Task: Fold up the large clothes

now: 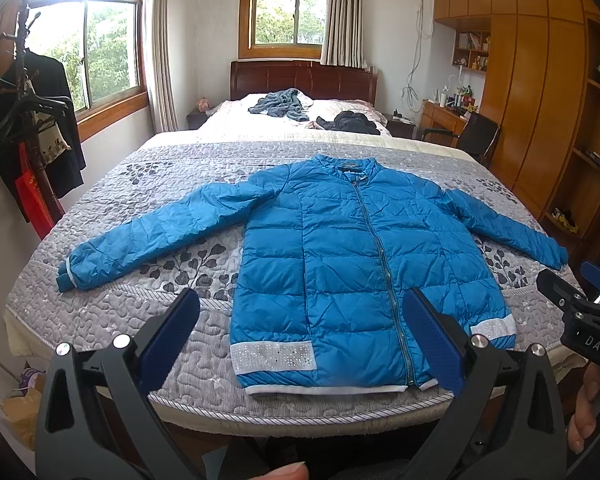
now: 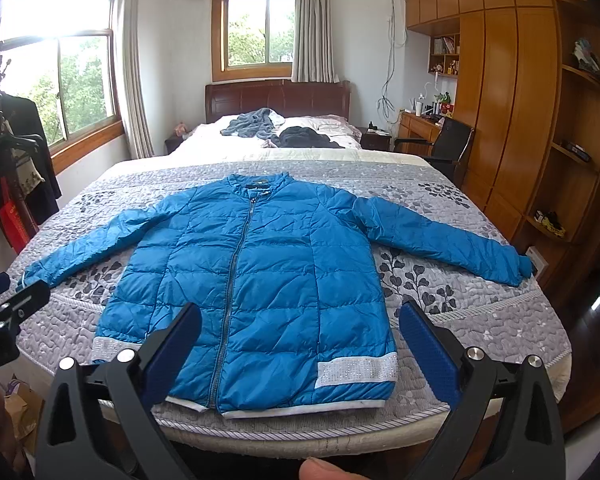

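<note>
One blue puffer jacket (image 2: 260, 280) lies on one bed (image 2: 480, 320), with two crumpled garments, two windows and two grippers.

Plenty of daylight in both views, coming from the side window (image 1: 82, 46) and the far window (image 2: 260, 32). The side window blows out into white glare with a bluish flare. Fisheye bends the wardrobe (image 2: 512, 100); corners go black. Fingertip below blurry.

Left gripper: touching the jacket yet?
Apart. The right wrist view shows the left gripper held off the bed's left edge, short of the jacket cuff; its own view shows open jaws with nothing between.
</note>
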`<state>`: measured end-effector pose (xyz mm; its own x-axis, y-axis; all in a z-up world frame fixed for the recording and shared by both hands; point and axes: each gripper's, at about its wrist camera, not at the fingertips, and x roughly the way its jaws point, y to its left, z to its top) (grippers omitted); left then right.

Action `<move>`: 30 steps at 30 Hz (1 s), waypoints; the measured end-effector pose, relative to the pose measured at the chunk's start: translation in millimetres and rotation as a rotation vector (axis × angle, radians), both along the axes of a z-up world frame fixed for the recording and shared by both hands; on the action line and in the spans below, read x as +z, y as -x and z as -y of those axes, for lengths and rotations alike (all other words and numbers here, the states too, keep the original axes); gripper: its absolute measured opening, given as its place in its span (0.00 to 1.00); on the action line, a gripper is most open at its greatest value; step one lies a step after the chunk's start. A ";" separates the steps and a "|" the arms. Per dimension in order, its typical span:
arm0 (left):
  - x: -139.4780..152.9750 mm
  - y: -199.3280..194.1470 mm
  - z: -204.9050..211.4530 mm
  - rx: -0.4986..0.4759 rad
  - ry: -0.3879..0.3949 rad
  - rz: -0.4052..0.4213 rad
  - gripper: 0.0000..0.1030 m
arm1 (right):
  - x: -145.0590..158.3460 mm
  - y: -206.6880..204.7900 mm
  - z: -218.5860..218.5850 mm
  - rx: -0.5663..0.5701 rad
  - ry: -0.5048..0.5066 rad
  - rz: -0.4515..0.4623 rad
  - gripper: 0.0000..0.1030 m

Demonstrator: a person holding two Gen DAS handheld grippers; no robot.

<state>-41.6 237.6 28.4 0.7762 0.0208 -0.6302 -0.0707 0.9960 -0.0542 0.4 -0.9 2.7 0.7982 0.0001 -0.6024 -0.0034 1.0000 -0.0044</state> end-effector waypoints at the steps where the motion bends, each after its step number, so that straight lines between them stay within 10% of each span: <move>1: -1.3 -1.8 -2.9 0.000 0.001 0.000 0.97 | 0.1 -0.5 0.5 -0.001 0.000 0.000 0.96; 30: -2.1 -1.4 -1.2 0.008 -0.010 0.004 0.97 | -2.4 0.2 1.5 -0.003 -0.003 0.000 0.96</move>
